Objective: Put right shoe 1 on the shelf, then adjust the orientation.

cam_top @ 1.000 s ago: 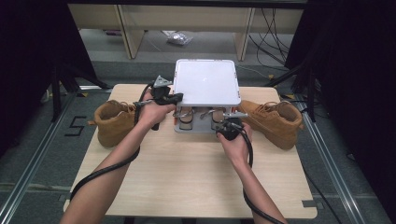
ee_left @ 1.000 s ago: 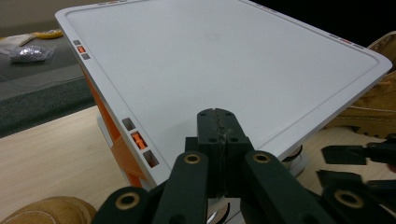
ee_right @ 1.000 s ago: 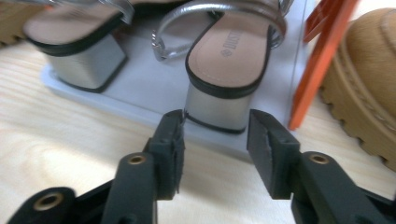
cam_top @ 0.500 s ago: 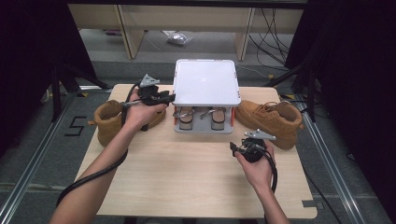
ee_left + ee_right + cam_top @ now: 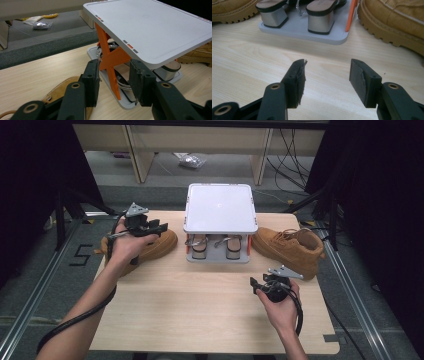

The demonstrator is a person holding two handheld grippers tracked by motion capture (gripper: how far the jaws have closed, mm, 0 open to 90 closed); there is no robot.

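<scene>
A small rack with a grey top shelf [image 5: 220, 207] [image 5: 155, 27] and orange supports [image 5: 110, 55] stands at the table's back middle. A pair of block-heeled sandals [image 5: 215, 245] [image 5: 322, 15] sits on its grey base [image 5: 299, 27]. One tan boot [image 5: 160, 242] [image 5: 60, 87] lies left of the rack, another [image 5: 290, 247] [image 5: 397, 22] right of it. My left gripper [image 5: 162, 226] [image 5: 113, 72] hovers over the left boot, aimed at the rack. Its jaws have just been opening and stand open, empty. My right gripper [image 5: 254, 284] [image 5: 327, 72] is low over bare wood before the rack, also just opened wider, empty.
The wooden table [image 5: 200, 310] has free room across its middle and front. Beyond its far edge are grey floor, furniture legs, cables and a crumpled bag [image 5: 192, 161] [image 5: 41, 25]. Metal rails [image 5: 30, 305] run along both sides.
My left gripper drew left from the rack's side to above the left boot, and its jaws opened. My right gripper pulled back from the sandals toward the table's front right.
</scene>
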